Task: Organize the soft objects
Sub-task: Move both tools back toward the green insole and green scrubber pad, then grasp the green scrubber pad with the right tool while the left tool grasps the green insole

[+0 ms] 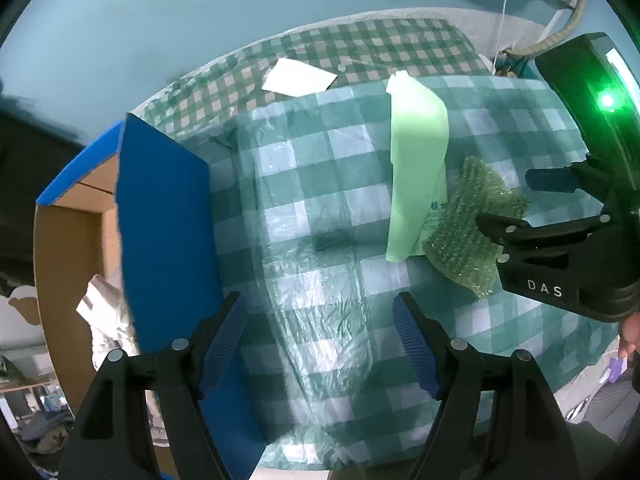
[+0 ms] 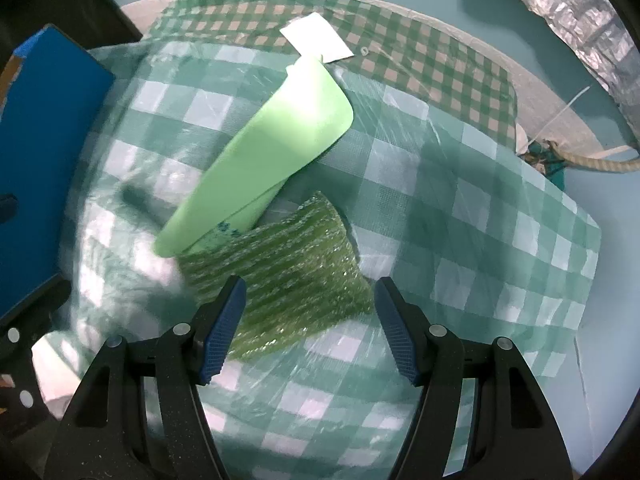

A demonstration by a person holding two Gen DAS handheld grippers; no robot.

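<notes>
A green bubble-wrap piece [image 2: 288, 268] lies on the checked table, partly under a light green foam sheet [image 2: 272, 152]. My right gripper [image 2: 308, 320] is open, its jaws straddling the near edge of the bubble wrap. In the left wrist view the bubble wrap [image 1: 464, 232] and foam sheet [image 1: 416, 160] lie at right, with the right gripper [image 1: 516, 204] over the wrap. My left gripper [image 1: 320, 344] is open and empty above clear plastic film [image 1: 320, 280], beside the blue-sided cardboard box [image 1: 160, 224].
The box holds crumpled silver wrapping [image 1: 104, 320]. A white sheet [image 1: 298, 77] lies at the far side of the table, also in the right wrist view [image 2: 316, 38]. A silver foil roll [image 2: 576, 20] hangs at upper right.
</notes>
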